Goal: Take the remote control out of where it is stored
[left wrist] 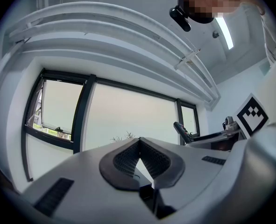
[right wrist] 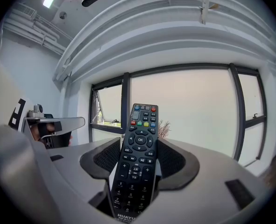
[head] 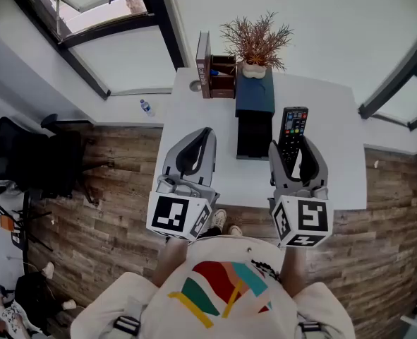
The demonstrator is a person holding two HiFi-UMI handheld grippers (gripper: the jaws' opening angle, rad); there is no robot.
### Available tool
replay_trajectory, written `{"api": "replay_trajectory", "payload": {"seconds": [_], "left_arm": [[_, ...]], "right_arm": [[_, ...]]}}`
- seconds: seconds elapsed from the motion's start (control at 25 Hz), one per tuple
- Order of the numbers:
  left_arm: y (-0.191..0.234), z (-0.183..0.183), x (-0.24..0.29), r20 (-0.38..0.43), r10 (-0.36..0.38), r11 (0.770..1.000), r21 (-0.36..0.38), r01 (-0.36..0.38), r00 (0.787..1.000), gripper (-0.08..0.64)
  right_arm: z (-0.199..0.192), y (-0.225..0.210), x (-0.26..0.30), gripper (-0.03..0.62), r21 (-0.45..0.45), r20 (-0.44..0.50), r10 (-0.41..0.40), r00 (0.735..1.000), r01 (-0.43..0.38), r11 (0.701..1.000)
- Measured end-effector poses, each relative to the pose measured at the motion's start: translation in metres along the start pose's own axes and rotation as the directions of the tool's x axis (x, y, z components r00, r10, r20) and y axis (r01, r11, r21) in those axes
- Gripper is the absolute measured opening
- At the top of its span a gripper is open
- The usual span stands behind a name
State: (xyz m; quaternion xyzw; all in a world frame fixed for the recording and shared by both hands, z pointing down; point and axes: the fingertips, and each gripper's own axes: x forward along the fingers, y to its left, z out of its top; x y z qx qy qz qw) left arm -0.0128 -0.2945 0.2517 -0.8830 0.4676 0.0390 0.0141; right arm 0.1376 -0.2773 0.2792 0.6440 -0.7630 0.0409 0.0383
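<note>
The black remote control (head: 293, 127) (right wrist: 140, 146) stands upright between the jaws of my right gripper (head: 293, 151) (right wrist: 140, 158), which is shut on its lower half. Its coloured buttons face the camera in the right gripper view. Both grippers are held up above the front edge of the white table (head: 194, 115). My left gripper (head: 205, 135) (left wrist: 138, 143) is shut with nothing in it, its tips touching. Behind them on the table is a dark blue box (head: 255, 92) with a black drawer (head: 254, 137) pulled out toward me. In the left gripper view the remote (left wrist: 181, 131) shows at the right.
A dried plant in a pot (head: 256, 42) and a brown wooden organizer (head: 221, 76) stand at the table's back edge. A black office chair (head: 26, 155) is on the wooden floor at the left. A small bottle (head: 145, 107) lies near the window.
</note>
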Motion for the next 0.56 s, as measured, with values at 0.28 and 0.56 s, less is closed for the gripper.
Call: {"api": "replay_trajectory", "payload": {"seconds": [0.28, 0.56], "left_arm": [[0.004, 0.001, 0.01, 0.007, -0.007, 1.0, -0.007, 0.007, 1.0, 0.008], [0.01, -0.001, 0.018, 0.003, -0.019, 1.0, -0.012, 0.019, 1.0, 0.008]], "right_arm": [[0.005, -0.006, 0.003, 0.25, -0.006, 0.012, -0.019, 1.0, 0.019, 1.0], [0.006, -0.004, 0.011, 0.251, -0.018, 0.003, -0.023, 1.0, 0.023, 1.0]]}}
